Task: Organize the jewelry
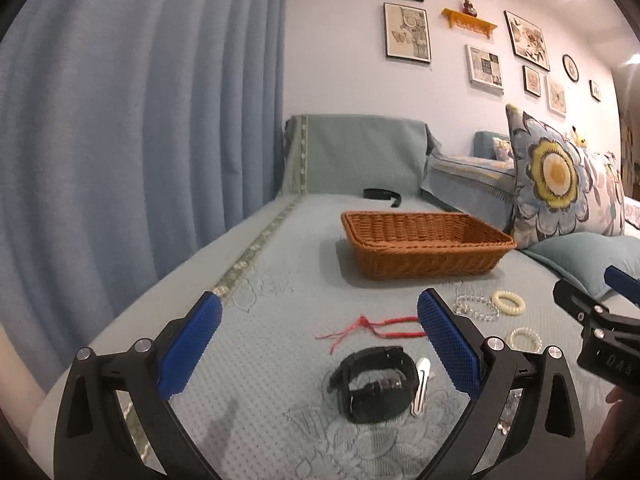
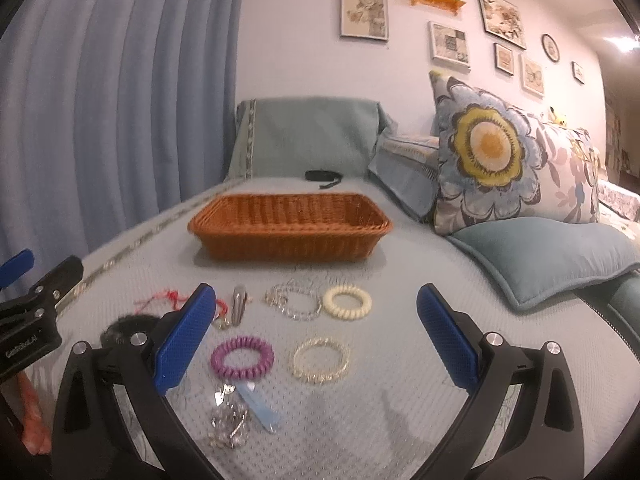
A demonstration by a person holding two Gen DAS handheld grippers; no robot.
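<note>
Jewelry lies scattered on a pale blue sofa cover in front of a brown wicker basket (image 2: 290,224) (image 1: 424,244). My left gripper (image 1: 320,344) is open above a black watch (image 1: 376,384), a silver hair clip (image 1: 421,384) and a red cord bracelet (image 1: 372,330). My right gripper (image 2: 316,340) is open, with a purple coil tie (image 2: 242,358) and a pearl bracelet (image 2: 320,360) between its spread fingers. Further off lie a cream coil tie (image 2: 347,302) and a clear bead bracelet (image 2: 294,300). A silver chain (image 2: 230,424) and a blue clip (image 2: 260,406) lie close below.
A flowered cushion (image 2: 504,160) and a plain blue cushion (image 2: 548,256) stand to the right. Blue curtains (image 2: 112,100) hang on the left past the sofa edge. A black strap (image 2: 324,177) lies behind the basket. Each gripper shows at the edge of the other's view.
</note>
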